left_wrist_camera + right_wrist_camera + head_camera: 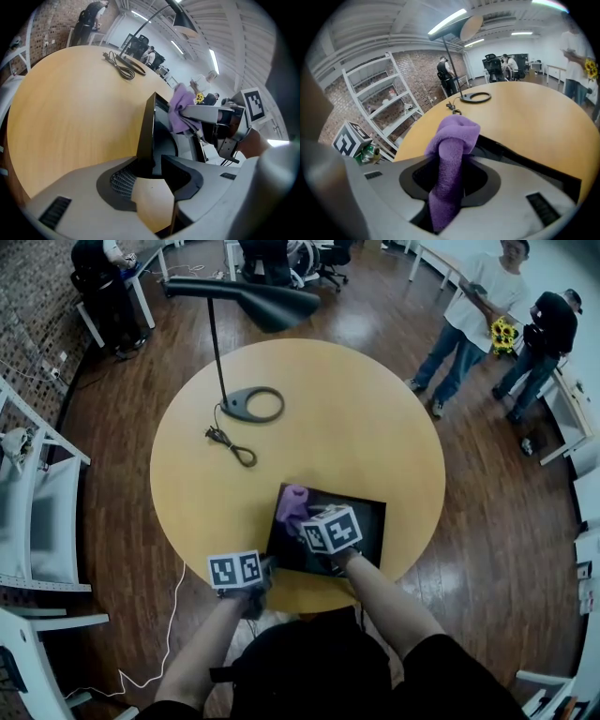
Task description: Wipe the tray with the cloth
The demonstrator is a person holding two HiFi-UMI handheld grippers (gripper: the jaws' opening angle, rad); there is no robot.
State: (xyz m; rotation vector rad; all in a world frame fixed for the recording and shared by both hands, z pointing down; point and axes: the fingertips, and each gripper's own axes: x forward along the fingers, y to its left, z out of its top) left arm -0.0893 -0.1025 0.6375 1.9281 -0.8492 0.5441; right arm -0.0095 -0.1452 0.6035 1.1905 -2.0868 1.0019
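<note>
A black tray (366, 521) lies on the near part of a round yellow table (337, 427). My left gripper (266, 565) is at the tray's near left edge; in the left gripper view the tray's rim (149, 136) stands between the jaws of my left gripper (153, 169), which are shut on it. My right gripper (302, 519) hovers over the left half of the tray, shut on a purple cloth (292, 503). In the right gripper view the cloth (451, 159) hangs bunched between the jaws of my right gripper (450, 183). The cloth (180, 112) also shows in the left gripper view.
A black desk lamp rises from its ring base (251, 404) on the table's far left, and its cord (234, 446) is coiled in front. White shelves (37, 512) stand to the left. Two people (473, 315) stand at the far right, and more sit at desks behind.
</note>
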